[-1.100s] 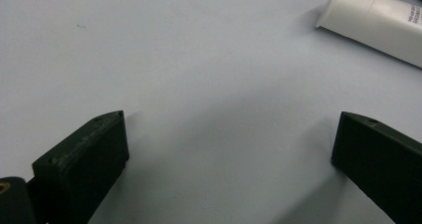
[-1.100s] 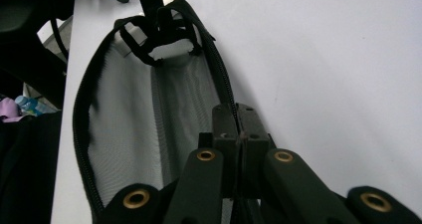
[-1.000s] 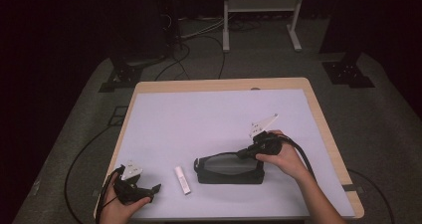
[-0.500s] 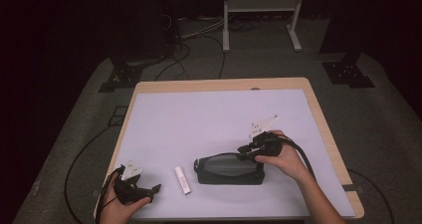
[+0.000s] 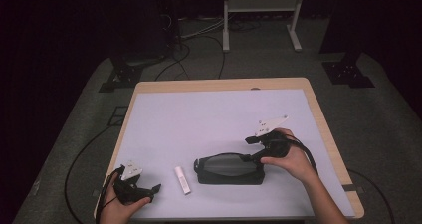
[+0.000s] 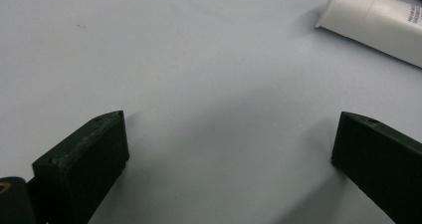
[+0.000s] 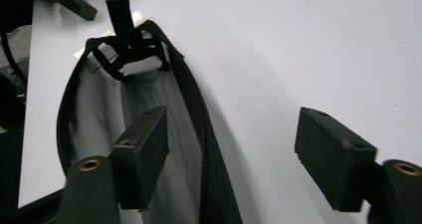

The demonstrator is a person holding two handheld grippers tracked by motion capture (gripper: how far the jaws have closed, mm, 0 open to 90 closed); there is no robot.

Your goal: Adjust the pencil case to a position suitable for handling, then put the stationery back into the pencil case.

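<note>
Tongs just spread — right tongs released over pouch; left tongs released.

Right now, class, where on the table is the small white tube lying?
In the high view the white tube lies near the table's front edge, apart from and between the left gripper and the black pouch.

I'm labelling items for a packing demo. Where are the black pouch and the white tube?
black pouch [image 5: 231, 168], high view, middle of its grey mesh top.
white tube [image 5: 182, 179], high view, mid-body.
</note>
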